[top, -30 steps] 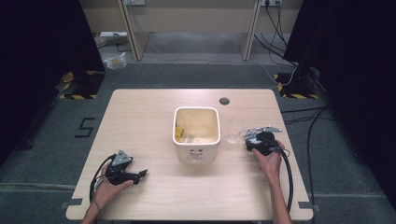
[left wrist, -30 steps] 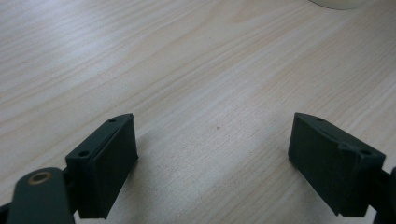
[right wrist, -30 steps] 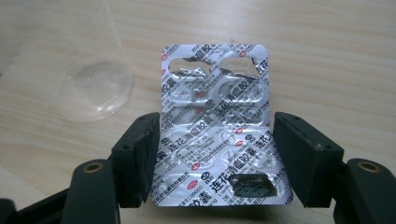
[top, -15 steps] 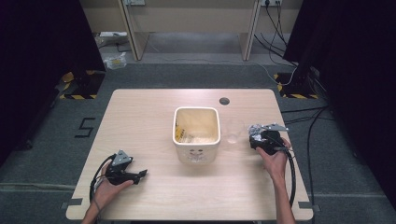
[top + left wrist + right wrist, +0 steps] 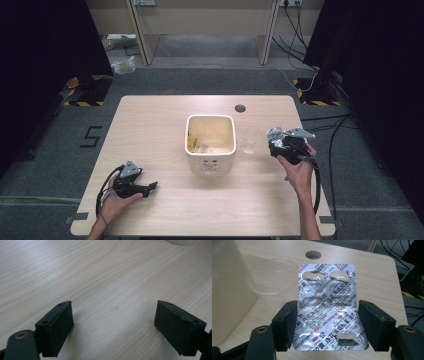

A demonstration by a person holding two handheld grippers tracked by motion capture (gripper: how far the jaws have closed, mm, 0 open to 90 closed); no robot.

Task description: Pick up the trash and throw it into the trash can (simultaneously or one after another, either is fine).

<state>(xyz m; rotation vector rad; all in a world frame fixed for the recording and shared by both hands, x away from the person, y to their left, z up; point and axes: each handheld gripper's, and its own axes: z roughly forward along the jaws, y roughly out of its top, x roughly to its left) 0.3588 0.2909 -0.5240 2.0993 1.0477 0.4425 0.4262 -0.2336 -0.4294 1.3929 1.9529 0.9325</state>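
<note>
A silver foil blister pack (image 5: 327, 302) with red print and several torn pockets stands tilted up between the jaws of my right gripper (image 5: 327, 312), which is shut on its two side edges. From above, the right gripper (image 5: 276, 141) holds the blister pack (image 5: 274, 133) near the table's right edge, right of a clear plastic cup (image 5: 248, 142). The cup's rim (image 5: 272, 276) lies just beyond the pack to the left. My left gripper (image 5: 151, 186) rests on the table at the front left. Its jaws stand wide apart over bare wood, so the left gripper (image 5: 113, 322) is open and holds nothing.
A cream square bin (image 5: 210, 118) with scraps inside stands mid-table; its wall (image 5: 227, 290) is close on the left in the right gripper view. A round cable hole (image 5: 240, 108) is at the far side. Cables trail from both grippers.
My right gripper has moved slightly to the right and farther from the person with the blister pack in it. The left gripper has stayed put.
</note>
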